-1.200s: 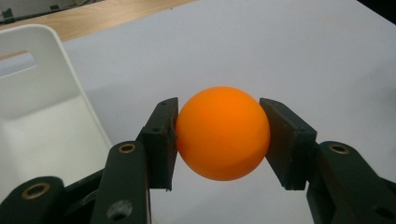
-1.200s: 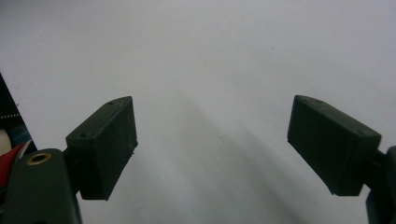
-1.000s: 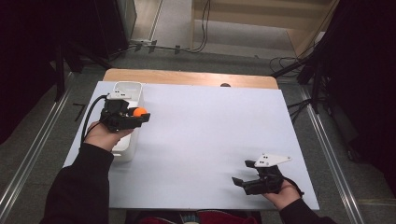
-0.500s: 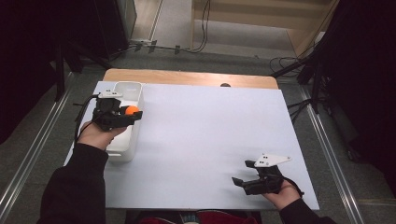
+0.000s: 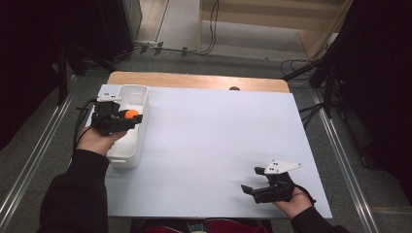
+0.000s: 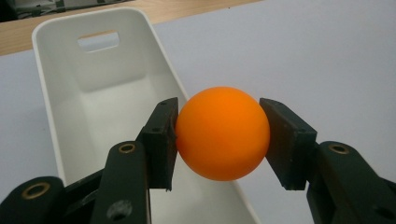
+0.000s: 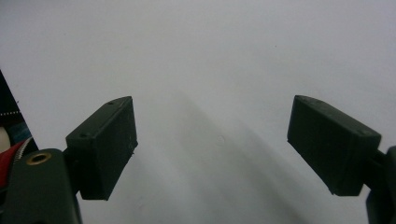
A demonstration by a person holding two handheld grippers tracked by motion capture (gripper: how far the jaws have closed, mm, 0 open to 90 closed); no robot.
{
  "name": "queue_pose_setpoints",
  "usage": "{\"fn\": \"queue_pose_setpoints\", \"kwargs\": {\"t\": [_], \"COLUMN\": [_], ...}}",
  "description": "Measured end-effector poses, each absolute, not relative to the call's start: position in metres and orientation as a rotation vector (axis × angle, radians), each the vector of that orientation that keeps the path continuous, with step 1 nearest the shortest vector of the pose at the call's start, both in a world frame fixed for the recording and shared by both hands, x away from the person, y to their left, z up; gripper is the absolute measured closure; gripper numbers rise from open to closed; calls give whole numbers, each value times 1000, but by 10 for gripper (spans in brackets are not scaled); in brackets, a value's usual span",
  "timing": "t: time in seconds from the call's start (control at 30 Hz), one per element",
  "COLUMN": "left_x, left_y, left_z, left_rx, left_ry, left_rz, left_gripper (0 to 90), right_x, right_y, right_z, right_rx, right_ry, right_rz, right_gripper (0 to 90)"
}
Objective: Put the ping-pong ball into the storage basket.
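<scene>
A white sheet [image 5: 214, 150] covers nearly the whole table [image 5: 194, 80], whose bare wooden strip shows along the far edge. Grey carpet lies around it, with metal rails on the floor at either side, cables beyond the far edge and dark curtains to left and right.

Taking the bin [image 5: 127, 158] as landmark: it is a long white tub at the sheet's left edge, its far end near the wood strip and its near end about halfway down the sheet. The left gripper [image 5: 130, 118] hangs over the bin's far half, its pads pinching an orange ball [image 6: 222, 132] from both sides; in the left gripper view the ball sits above the bin's right wall (half over the hollow, half over the sheet). The bin's inside looks bare there.

Right of the bin the sheet is open all the way across. Well apart from the bin, at the sheet's near right corner, the right gripper [image 5: 250, 187] rests low, jaws spread wide with plain sheet between them.
</scene>
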State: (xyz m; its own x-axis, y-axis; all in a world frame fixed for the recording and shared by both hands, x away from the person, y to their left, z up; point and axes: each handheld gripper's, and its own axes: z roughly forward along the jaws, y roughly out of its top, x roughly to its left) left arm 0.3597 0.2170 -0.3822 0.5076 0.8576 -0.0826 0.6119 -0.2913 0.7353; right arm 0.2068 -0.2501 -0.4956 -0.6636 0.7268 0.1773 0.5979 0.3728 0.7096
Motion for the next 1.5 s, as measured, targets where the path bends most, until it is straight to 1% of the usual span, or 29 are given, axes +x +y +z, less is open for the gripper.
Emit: {"fn": "queue_pose_setpoints", "kwargs": {"t": [0.93, 1.5], "left_x": [364, 366], "left_y": [235, 242], "left_z": [-388, -393], "left_rx": [1993, 1985], "left_ry": [1261, 1293], "left_rz": [464, 461], "left_gripper": [493, 493], "right_x": [206, 207], "right_y": [-249, -249], "right_z": [-496, -496], "right_rx": [1192, 1179], "right_ry": [2472, 2477], "right_rz": [1156, 1156], "right_gripper": [145, 145]}}
